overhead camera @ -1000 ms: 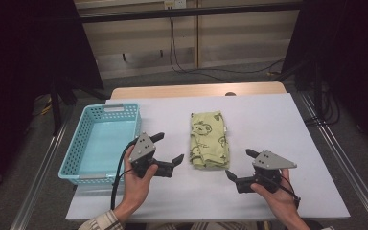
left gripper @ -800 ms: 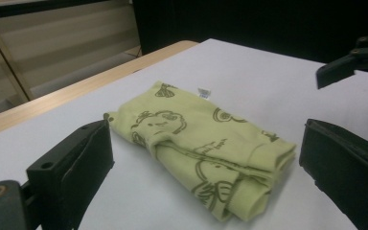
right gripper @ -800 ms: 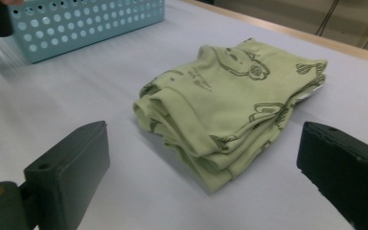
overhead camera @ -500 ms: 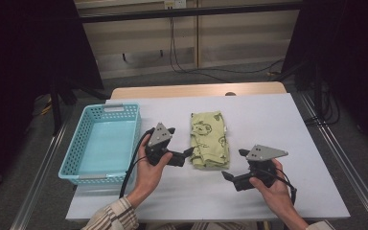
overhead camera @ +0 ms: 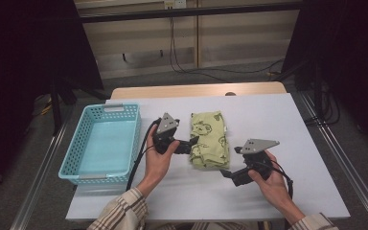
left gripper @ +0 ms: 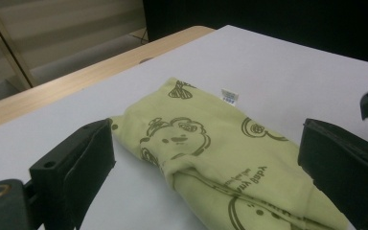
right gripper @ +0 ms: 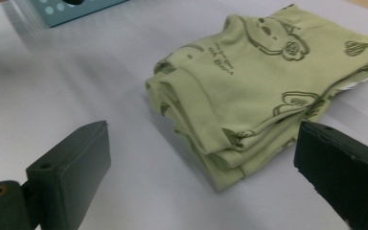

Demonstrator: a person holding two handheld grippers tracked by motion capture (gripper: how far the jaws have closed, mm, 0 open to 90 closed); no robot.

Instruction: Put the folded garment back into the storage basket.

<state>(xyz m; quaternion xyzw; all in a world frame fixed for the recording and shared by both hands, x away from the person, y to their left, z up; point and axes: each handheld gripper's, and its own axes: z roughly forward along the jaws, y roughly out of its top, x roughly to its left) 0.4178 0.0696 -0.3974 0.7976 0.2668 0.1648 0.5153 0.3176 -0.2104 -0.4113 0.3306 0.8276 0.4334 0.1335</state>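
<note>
A folded yellow-green cloth [overhead camera: 210, 139] printed with brown bear drawings lies in the middle of the white table [overhead camera: 268, 120]. My left gripper [overhead camera: 190, 143] is open at the cloth's left edge, its jaws pointing right. In the left gripper view the cloth [left gripper: 211, 153] lies between the two spread jaws. My right gripper [overhead camera: 226, 173] is open just off the cloth's near right corner, pointing left. In the right gripper view the stacked folds of the cloth [right gripper: 263, 81] sit ahead of the open jaws.
A light blue plastic basket [overhead camera: 82, 148] stands empty at the table's left side, and its corner [right gripper: 72, 9] shows in the right gripper view. Black cables trail from both grippers. A wooden strip [overhead camera: 196, 90] borders the table's far edge.
Both hands have moved inward toward the cloth. The left gripper went right up to its left edge, and the right gripper went left to its near corner.
</note>
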